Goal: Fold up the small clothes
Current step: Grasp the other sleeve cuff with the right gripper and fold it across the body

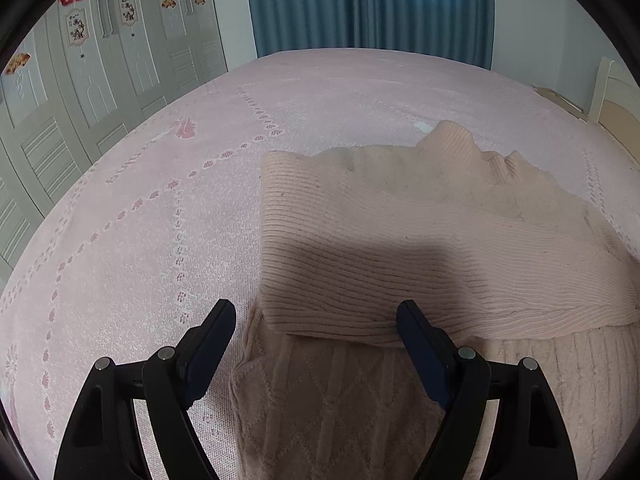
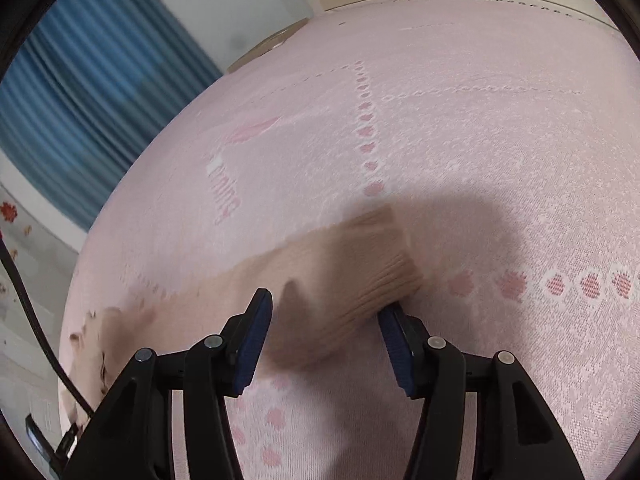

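A peach knit sweater [image 1: 400, 248] lies on the pink bedspread [image 1: 140, 240]. A ribbed sleeve is folded across its patterned body [image 1: 340, 408]. My left gripper [image 1: 316, 312] is open just above the sleeve's near edge, holding nothing. In the right wrist view, the other ribbed sleeve cuff [image 2: 372, 264] lies on the bedspread [image 2: 480, 140]. My right gripper [image 2: 326, 304] is open with the cuff between its fingers; the jaws do not close on it.
White wardrobe doors [image 1: 80, 80] with red decorations stand at the left. A blue curtain [image 1: 368, 4] hangs behind the bed. A headboard [image 1: 612, 96] is at the right. A black cable [image 2: 36, 320] hangs at the left in the right wrist view.
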